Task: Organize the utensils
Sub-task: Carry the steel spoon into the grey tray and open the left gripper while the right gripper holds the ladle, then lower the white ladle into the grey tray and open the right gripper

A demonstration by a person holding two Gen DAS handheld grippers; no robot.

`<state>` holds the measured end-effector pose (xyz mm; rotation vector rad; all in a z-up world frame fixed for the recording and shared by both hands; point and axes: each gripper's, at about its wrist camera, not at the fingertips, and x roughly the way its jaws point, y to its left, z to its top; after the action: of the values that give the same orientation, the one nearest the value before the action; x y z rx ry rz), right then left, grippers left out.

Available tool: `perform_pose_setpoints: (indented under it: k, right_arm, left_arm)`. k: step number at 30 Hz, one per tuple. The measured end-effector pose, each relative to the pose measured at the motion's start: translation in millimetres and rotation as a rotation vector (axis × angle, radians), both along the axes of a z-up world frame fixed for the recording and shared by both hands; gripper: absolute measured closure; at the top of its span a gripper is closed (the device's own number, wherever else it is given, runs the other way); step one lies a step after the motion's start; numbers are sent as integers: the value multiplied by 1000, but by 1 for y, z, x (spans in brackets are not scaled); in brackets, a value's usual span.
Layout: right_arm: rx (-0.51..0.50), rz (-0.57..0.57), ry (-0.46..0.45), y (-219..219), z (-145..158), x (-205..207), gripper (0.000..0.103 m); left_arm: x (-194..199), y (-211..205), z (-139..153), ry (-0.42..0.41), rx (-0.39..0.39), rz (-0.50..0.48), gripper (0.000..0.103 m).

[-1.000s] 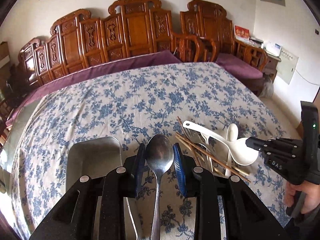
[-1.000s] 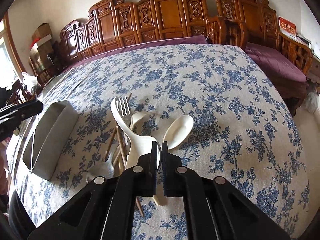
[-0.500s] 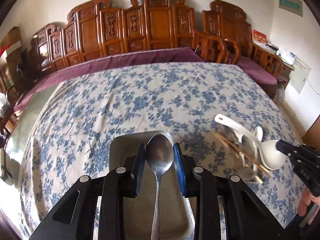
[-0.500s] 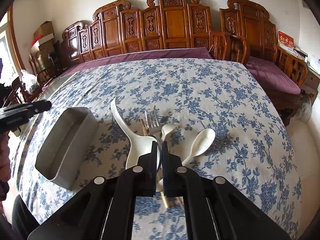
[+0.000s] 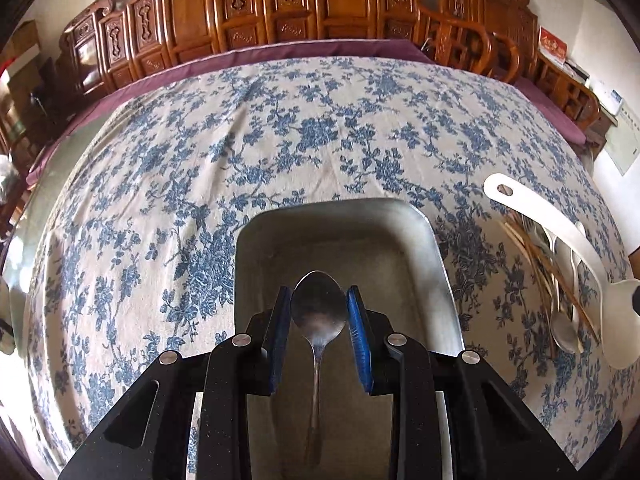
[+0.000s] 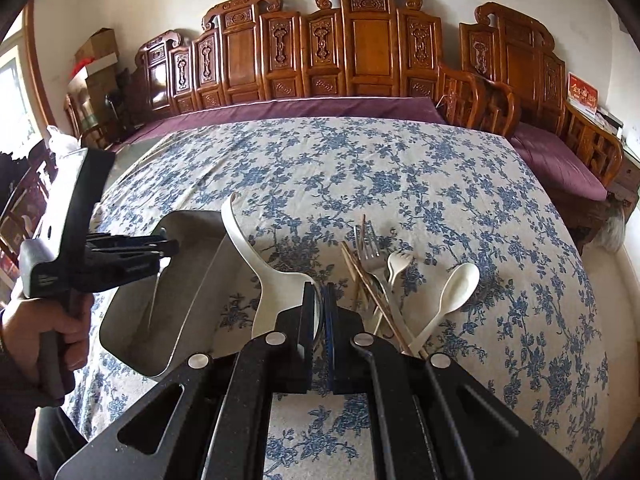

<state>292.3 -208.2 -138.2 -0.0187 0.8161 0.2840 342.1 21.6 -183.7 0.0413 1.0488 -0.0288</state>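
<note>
Left gripper [image 5: 319,312] clamped a metal spoon [image 5: 319,322] over the steel tray [image 5: 436,248]; right gripper [image 6: 319,312], pinching the white ladle [image 6: 276,280], neared at 3 o'clock, risking collision.

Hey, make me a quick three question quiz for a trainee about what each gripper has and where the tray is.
1. True or false: the left gripper holds a metal spoon.
2. What lies directly beneath that spoon? A tablecloth, B metal tray, C chopsticks.
3. Fill in: the right gripper is shut on the white ____.
Key: 1 true; 2 B; 3 ladle.
</note>
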Motion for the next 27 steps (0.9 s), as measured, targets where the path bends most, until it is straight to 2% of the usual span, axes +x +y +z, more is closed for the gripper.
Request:
perform_pose_setpoints:
  k: [2, 4, 9, 12, 15, 18, 20, 22, 27]
  right_arm:
    - [-6, 2, -6, 5, 2, -2, 98]
    - [-12, 4, -7, 11, 3, -5, 98]
    - [-21, 2, -15, 28, 5, -11, 98]
    - [-8, 8, -14, 43, 6, -14, 98]
    - [-39, 13, -20, 66, 4, -16, 98]
    - [-51, 18, 2, 83, -3, -13, 98]
    - [-74, 19, 5, 96, -8, -10, 98]
    - [-86, 21, 10, 104, -11, -8, 98]
    - [-149, 19, 10, 126, -19, 2, 98]
  left_arm:
    - [0, 2, -1, 9, -7, 0, 76]
    - [-6, 6, 2, 11, -22, 1, 61]
    - [-27, 23, 25, -39, -51, 1, 58]
    - [-44, 37, 42, -75, -62, 3, 50]
    - [-61, 50, 55, -104, -53, -2, 48]
    - [-74, 64, 67, -130, -46, 4, 36]
    - [-83, 74, 74, -149, -50, 10, 32]
    - [-91, 82, 81, -165, -59, 18, 21]
    - [-105, 101, 95, -196, -71, 30, 20]
